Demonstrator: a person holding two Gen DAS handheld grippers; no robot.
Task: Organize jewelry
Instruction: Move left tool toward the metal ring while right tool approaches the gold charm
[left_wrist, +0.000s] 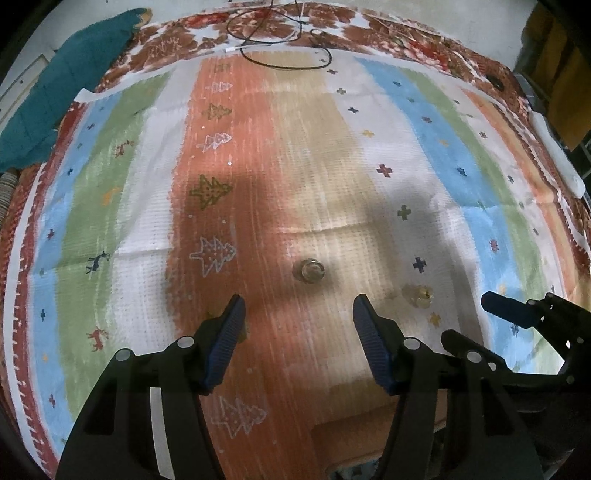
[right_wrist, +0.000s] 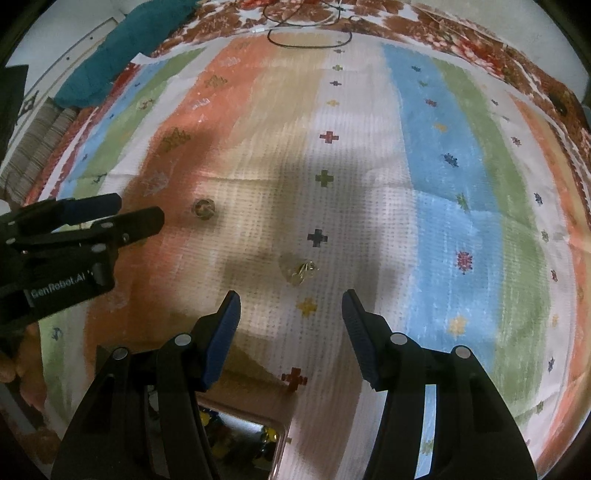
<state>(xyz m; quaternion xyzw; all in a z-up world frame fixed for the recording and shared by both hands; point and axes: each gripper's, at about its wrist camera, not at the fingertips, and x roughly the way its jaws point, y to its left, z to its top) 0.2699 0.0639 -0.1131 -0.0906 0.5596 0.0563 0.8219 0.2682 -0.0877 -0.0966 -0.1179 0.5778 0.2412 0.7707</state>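
Left wrist view: left gripper (left_wrist: 299, 325) jaws stand apart, nothing between them. A ring (left_wrist: 309, 270) lies on the striped cloth (left_wrist: 110, 184) just ahead of the fingertips, about mid-cloth, on the orange-tan boundary. A small gold piece in clear wrap (left_wrist: 418, 293) lies near it, toward the right gripper (left_wrist: 465, 317).

Right wrist view: right gripper (right_wrist: 291, 310) jaws apart, empty. The wrapped gold piece (right_wrist: 300, 272) sits just ahead of the fingertips. A pink-rimmed box (right_wrist: 280, 443) lies at the cloth's near edge.
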